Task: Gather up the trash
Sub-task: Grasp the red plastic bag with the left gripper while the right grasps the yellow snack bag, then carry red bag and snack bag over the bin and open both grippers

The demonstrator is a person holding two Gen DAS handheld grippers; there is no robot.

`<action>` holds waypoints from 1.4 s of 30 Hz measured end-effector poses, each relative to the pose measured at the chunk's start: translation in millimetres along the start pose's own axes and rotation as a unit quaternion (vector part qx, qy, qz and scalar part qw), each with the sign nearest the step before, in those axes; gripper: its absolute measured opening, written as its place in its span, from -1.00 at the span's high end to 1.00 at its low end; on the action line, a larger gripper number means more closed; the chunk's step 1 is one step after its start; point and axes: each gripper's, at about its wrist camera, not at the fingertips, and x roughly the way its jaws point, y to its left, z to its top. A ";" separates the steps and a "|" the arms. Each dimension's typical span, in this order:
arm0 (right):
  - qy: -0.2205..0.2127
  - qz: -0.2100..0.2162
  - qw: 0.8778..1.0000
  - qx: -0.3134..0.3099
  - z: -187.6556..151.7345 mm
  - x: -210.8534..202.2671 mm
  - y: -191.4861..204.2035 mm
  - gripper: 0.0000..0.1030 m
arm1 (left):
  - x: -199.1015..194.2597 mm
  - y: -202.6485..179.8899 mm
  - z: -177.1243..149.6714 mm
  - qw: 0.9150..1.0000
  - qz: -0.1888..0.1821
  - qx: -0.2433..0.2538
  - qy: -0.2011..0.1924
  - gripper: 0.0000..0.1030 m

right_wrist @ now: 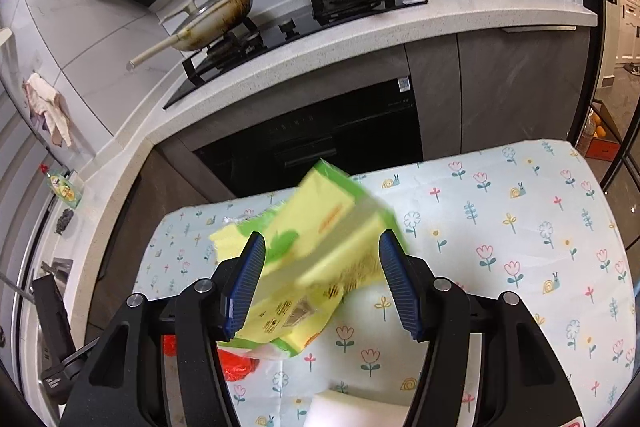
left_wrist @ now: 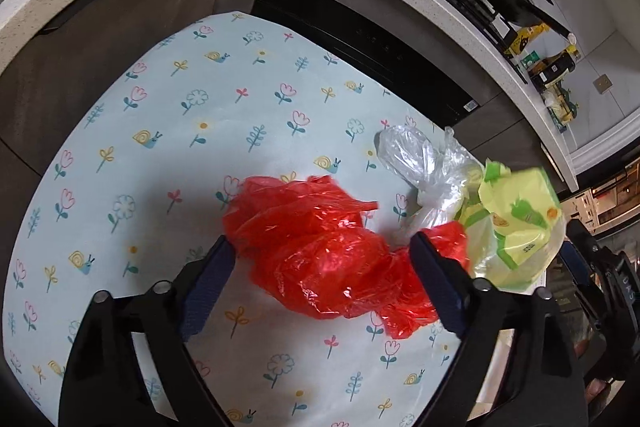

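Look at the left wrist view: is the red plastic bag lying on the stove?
No, the red plastic bag lies crumpled on the flower-patterned tablecloth, between the open left tongs.

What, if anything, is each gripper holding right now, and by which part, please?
Nothing is clamped. The left gripper stands open around the red plastic bag; the right gripper is open, with the blurred yellow-green package between its fingers.
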 end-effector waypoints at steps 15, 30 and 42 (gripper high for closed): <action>0.009 0.040 0.999 -0.006 -29.4 -19.0 2.5 0.96 | -16.7 -25.8 -35.8 0.998 -0.026 0.053 0.007 0.52; -0.094 0.053 0.994 0.022 -10.8 -140.3 -28.1 0.96 | -88.5 -79.5 -49.4 0.992 -0.062 0.097 -0.046 0.53; -0.150 0.018 0.987 0.059 -27.6 -225.3 -101.6 0.96 | -118.1 -161.0 -91.0 0.980 -0.084 0.171 -0.058 0.53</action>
